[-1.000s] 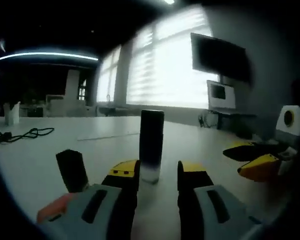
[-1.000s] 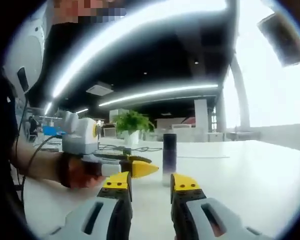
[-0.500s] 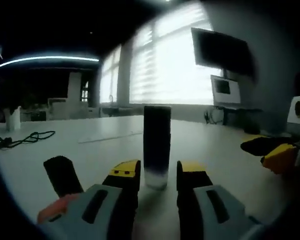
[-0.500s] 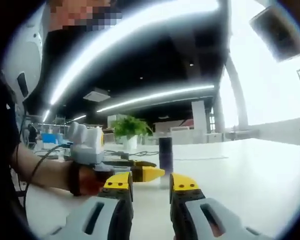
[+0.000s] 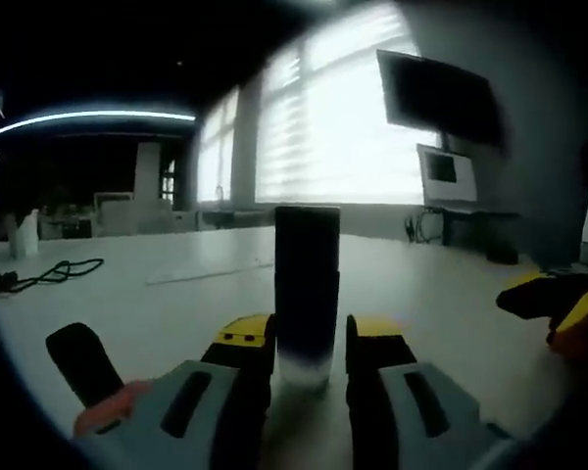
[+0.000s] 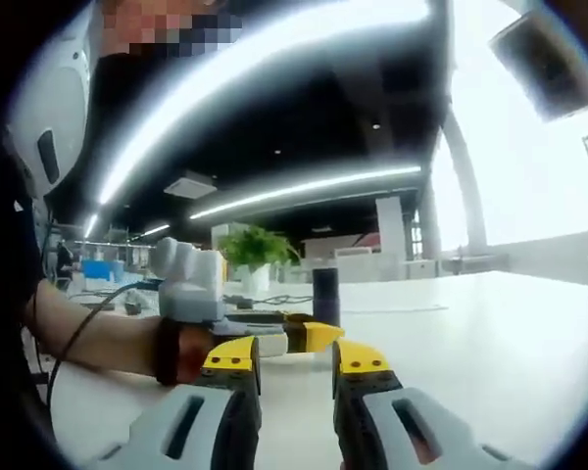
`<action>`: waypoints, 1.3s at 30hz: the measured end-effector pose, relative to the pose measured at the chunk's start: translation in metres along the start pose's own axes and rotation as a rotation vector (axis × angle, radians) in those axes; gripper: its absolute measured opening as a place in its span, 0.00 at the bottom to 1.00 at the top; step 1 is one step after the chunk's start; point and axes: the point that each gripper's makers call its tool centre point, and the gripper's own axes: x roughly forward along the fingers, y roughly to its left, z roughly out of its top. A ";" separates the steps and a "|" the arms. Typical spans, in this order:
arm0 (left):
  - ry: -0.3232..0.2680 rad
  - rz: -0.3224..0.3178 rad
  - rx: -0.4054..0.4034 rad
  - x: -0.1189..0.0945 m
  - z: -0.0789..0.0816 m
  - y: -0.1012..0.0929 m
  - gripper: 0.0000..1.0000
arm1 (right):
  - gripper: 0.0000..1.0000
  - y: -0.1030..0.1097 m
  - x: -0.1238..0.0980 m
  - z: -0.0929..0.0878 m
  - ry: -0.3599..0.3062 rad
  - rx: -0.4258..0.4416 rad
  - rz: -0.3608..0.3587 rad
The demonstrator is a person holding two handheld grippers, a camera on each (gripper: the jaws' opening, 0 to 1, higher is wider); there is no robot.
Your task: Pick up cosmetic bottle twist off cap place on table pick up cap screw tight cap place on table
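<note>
While standing upright on the white table [image 5: 451, 294], cosmetic bottle [image 5: 306, 289] sits between the yellow-tipped jaws of the left gripper [image 5: 309, 343], parted and flanking its base, not visibly clamped. Right gripper [image 6: 296, 360] parted, empty, short of the bottle.

A pale table [image 5: 176, 304] carries a dark bottle [image 5: 306, 284] standing upright on it, clear at its base. Far off on the left of the left gripper view, a black cable [image 5: 39, 275] lies coiled on the tabletop, with a thin pale strip [image 5: 206, 273] lying flat nearer the bottle.
</note>
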 end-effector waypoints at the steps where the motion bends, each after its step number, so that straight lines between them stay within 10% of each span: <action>1: -0.001 0.002 0.003 0.001 0.000 0.000 0.19 | 0.23 0.000 0.000 0.000 0.001 -0.002 0.000; 39: -0.009 -0.019 -0.010 0.009 0.001 -0.003 0.17 | 0.20 -0.001 -0.001 0.000 -0.003 -0.006 -0.004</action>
